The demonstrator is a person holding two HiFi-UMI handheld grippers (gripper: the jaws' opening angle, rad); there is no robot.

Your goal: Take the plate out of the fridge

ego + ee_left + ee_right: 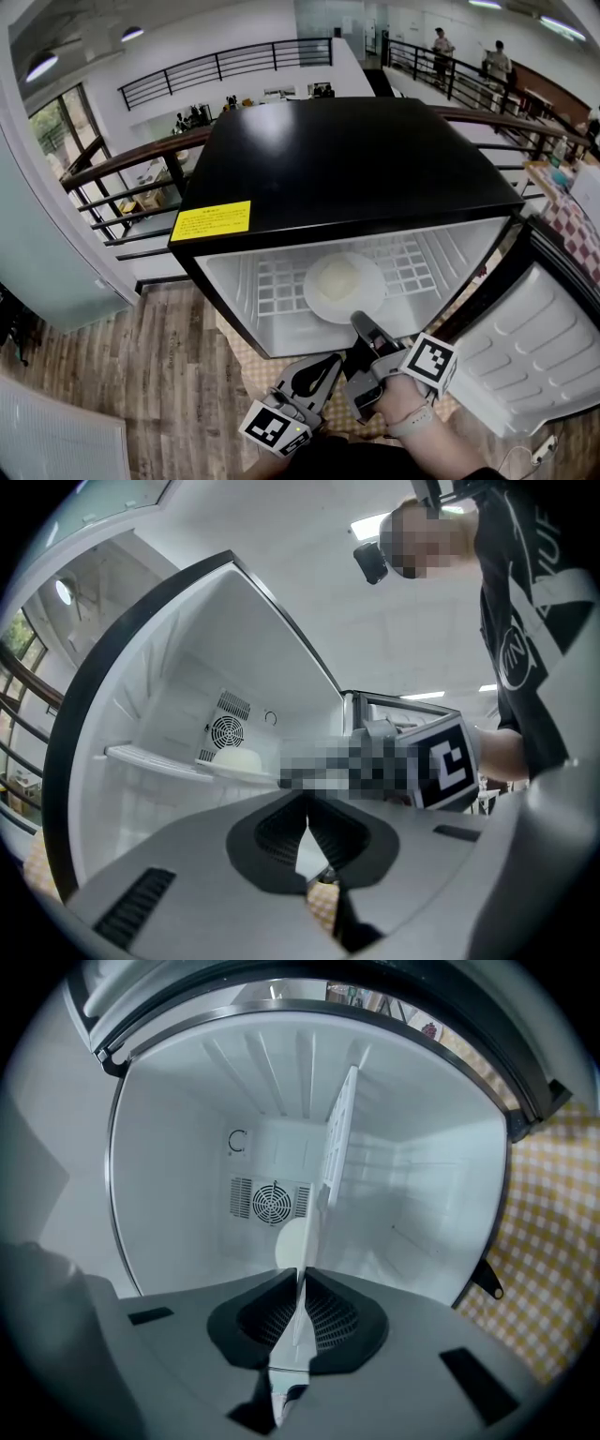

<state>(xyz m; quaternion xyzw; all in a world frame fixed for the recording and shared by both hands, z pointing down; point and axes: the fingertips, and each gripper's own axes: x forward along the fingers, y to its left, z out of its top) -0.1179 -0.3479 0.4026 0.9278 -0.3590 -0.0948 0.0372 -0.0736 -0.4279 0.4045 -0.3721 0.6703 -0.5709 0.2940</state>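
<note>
A white plate (pixel 343 286) with a pale mound in its middle lies on the wire shelf (pixel 272 286) inside the open small fridge. My right gripper (pixel 361 325) reaches in level and is shut on the plate's near rim. In the right gripper view the picture is rolled, so the plate (pixel 289 1241) runs edge-on into the closed jaws of the right gripper (pixel 300 1279). My left gripper (pixel 328 364) hangs outside the fridge, below and left of the right one. In its own view the left gripper (pixel 307 810) is shut on nothing; the plate (pixel 230 758) shows beyond it.
The fridge has a black top (pixel 347 159), and its white-lined door (pixel 534 356) stands open to the right. A fan grille (pixel 272 1202) sits in the back wall. A yellow checked cloth (pixel 246 354) lies under the fridge on the wooden floor (pixel 159 375). Railings run behind.
</note>
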